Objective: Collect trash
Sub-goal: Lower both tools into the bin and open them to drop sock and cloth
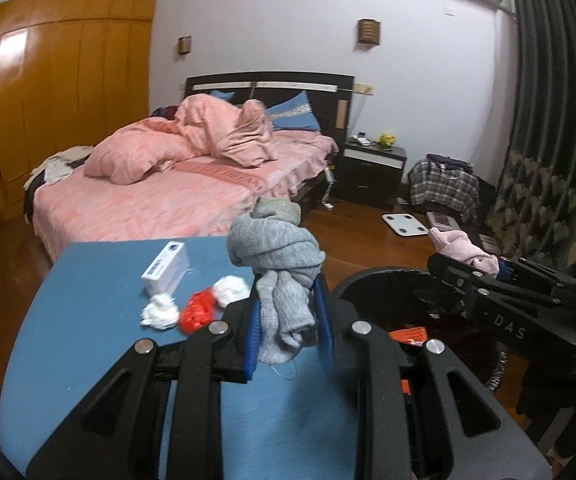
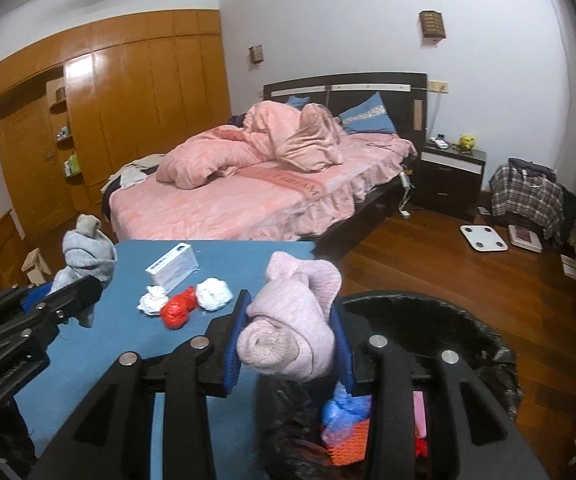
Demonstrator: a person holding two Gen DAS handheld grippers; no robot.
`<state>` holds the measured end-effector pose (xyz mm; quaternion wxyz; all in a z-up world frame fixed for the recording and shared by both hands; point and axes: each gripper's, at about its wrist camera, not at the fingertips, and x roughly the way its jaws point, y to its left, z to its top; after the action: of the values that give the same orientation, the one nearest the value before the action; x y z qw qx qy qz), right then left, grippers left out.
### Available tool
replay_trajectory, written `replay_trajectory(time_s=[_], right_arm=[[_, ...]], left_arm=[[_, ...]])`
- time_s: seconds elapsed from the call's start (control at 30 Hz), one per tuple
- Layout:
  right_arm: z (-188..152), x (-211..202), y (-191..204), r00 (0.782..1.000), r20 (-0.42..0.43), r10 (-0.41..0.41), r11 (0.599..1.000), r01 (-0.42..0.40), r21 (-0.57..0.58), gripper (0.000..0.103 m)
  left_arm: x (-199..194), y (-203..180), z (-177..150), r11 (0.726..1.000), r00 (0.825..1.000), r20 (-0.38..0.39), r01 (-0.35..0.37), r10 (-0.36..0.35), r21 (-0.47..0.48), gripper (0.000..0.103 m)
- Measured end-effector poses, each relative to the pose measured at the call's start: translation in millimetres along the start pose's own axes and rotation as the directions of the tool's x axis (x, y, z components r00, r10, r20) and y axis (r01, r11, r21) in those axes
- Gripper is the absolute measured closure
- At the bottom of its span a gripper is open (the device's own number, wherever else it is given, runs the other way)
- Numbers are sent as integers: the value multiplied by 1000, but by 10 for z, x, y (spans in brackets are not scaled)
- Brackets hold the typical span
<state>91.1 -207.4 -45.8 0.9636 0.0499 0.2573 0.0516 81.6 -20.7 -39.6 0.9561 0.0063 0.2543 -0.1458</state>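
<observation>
I see the left claw (image 1: 288, 316) clenched on a bunched grey ribbed-knit sock (image 1: 277, 260); the blue pads press its lower end from both sides, and the rest of the soft bundle stands up above the fingertips. The right claw (image 2: 288, 332) is clenched the same way on a rolled pale pink knit sock (image 2: 292, 328), fuzzy in texture, its rolled end facing my camera and its loose top flopping toward the far side.

Both claws hang over the near right edge of the flat blue worktop (image 1: 87, 320). Just right of that edge stands a round bin lined with a crinkled black plastic bag (image 2: 448, 320). In the right wrist view the pink sock sits at the bin's near left rim; inside the bin I make out orange, blue and pink scraps, too blurred to name.

Trash on the worktop, left of and beyond both claws, untouched:
- two crumpled white tissue wads (image 2: 213, 294), soft and irregular
- a crumpled shiny red wrapper (image 2: 175, 312) between them, touching or nearly so
- a small white rectangular carton with a blue label (image 2: 171, 270) just beyond the wads, lying tilted

Far side: a bed with a rumpled pink quilt (image 2: 247, 168).
</observation>
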Motion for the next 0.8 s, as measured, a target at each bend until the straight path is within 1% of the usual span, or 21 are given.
replay_trajectory(time_s=[0.2,0.4,0.57,0.8], right_arm=[[0,-111,-319,998,16,-56,998,55,24,66],[-43,-155,-630,995,14,-103,993,102,53,65],[-79,-166,-858,990,5,-138,988,137,76,65],[-152,-148,-1138,985,-16,-171,980,172,101,65]], left_arm=[[63,-274,63,998,999,8,50,-51,42,80],[184,-591,91,991,994,4,104,-105,85,80],[334,-787,89,982,989,-12,149,-149,115,80],[589,-1026,33,971,980,-46,196,-191,137,80]])
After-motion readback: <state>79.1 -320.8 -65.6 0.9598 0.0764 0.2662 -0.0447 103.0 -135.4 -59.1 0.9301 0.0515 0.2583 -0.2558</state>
